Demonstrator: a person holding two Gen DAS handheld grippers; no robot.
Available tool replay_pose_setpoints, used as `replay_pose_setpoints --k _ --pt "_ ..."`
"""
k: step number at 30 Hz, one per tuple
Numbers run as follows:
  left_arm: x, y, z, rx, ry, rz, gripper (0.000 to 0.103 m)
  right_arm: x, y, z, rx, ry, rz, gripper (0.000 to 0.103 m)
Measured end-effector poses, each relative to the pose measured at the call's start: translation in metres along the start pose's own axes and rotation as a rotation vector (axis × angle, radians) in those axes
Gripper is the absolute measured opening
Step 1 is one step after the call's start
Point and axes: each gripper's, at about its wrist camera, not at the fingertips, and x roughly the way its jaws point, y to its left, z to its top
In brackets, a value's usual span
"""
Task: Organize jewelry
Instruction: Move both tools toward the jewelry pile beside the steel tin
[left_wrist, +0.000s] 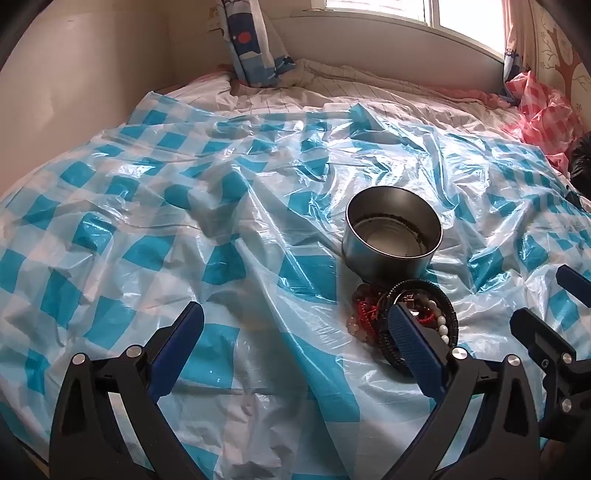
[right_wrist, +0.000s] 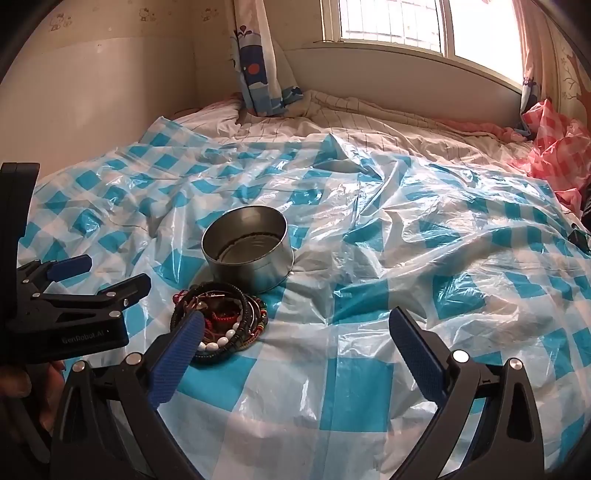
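A heap of bracelets (right_wrist: 221, 321) lies on the bed's checked plastic sheet (right_wrist: 369, 295), just near of the round tin (right_wrist: 247, 243). Left tongs (left_wrist: 295, 336) and right tongs (right_wrist: 297, 338) both gape wide, holding nothing. The heap sits between the two, at each one's inner finger, neither clearly nearer.

Both wrist views tilt down (close range), sharing the tin (left_wrist: 393, 232) (right_wrist: 248, 246) and bracelets (left_wrist: 406, 317) (right_wrist: 221, 317).

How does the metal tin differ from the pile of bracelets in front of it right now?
The metal tin is one rigid, plain grey round container; the pile of bracelets is a loose tangle of black, red and white beaded bands. The tin stands upright with its mouth open and looks nearly empty; the bracelets lie flat, stacked on each other. Both rest on the blue checked plastic sheet, side by side, untouched by either tongs.
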Motion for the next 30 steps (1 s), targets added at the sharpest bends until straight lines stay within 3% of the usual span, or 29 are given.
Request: replay_pose_setpoints --k 8,22,23,27,30 --pt "0.001 -0.011 -0.001 0.046 -0.007 -0.033 0.097 0.005 0.001 -0.001 -0.02 0.007 -0.016 0.096" --pt "0.007 -0.018 0.0 0.067 0.011 -0.024 0.097 0.009 -0.008 0.001 0.011 0.023 -0.028 0.096" --pt "0.008 -0.019 0.0 0.069 0.013 -0.024 0.097 0.006 -0.007 0.001 0.015 -0.024 -0.019 0.096" --pt "0.01 -0.022 0.0 0.077 0.013 -0.02 0.097 0.006 -0.007 0.001 0.007 -0.042 -0.027 0.096" --pt "0.01 -0.022 0.0 0.074 0.012 -0.023 0.097 0.012 -0.011 0.003 0.05 0.067 -0.008 0.096"
